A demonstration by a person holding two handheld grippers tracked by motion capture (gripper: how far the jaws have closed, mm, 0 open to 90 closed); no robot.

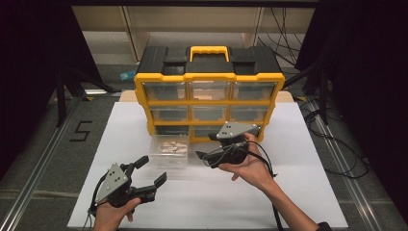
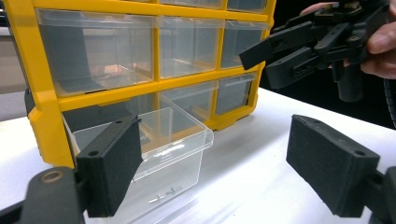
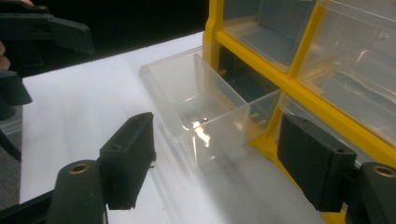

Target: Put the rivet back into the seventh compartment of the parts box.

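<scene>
A clear plastic drawer (image 1: 168, 150) with small pale pieces in it lies on the white table, just in front of the yellow organizer (image 1: 209, 77). My right gripper (image 1: 206, 146) hovers right of the drawer, jaws open and pointing left at it, nothing between them. In the right gripper view the drawer (image 3: 196, 102) sits ahead of my right gripper (image 3: 222, 158). My left gripper (image 1: 150, 171) rests open near the table's front left, below the drawer. In the left gripper view the drawer (image 2: 163, 154) stands behind the left jaw of my open left gripper (image 2: 219, 163), with the right gripper (image 2: 259, 65) at the upper right.
The organizer's bottom-left slot (image 1: 168, 130) is dark and has no drawer in it; its other clear drawers are closed. A white board (image 1: 298, 192) covers the table, with bare surface at the front and right. Cables (image 1: 337, 144) trail off the right edge.
</scene>
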